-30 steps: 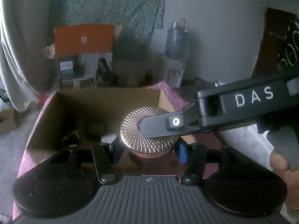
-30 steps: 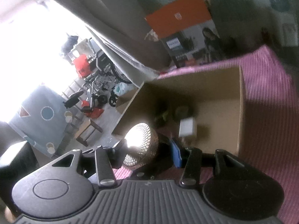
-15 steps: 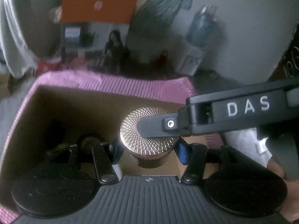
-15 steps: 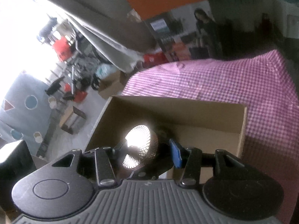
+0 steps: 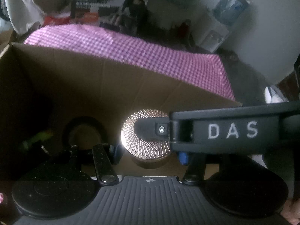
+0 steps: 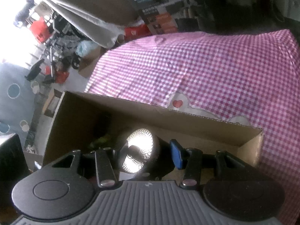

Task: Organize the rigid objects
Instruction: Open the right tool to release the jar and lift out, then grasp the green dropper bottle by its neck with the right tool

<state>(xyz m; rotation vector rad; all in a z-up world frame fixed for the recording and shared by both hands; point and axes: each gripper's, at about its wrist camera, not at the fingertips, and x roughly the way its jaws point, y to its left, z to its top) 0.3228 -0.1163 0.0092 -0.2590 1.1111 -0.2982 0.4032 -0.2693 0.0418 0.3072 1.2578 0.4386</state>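
Note:
A round jar with a copper patterned lid (image 5: 145, 142) hangs inside the open cardboard box (image 5: 112, 78). My right gripper (image 5: 150, 131) reaches in from the right, one finger flat across the lid, shut on the jar from top and bottom. My left gripper (image 5: 148, 151) sits around the jar's sides; a gap shows on the left, so it looks open. In the right wrist view the jar (image 6: 139, 150) sits between the right gripper's (image 6: 148, 153) fingers, over the box (image 6: 168, 116).
The box holds a dark tape roll (image 5: 82, 131) and a green object (image 5: 37, 137) at its left. The box stands on a pink checked tablecloth (image 6: 206, 71). A Philips carton (image 5: 90, 1) stands behind the table. Clutter lies on the floor at left (image 6: 56, 37).
Both grippers have moved forward and down with the jar, from the box's near edge into the box. The left gripper's fingers have drawn slightly away from the jar.

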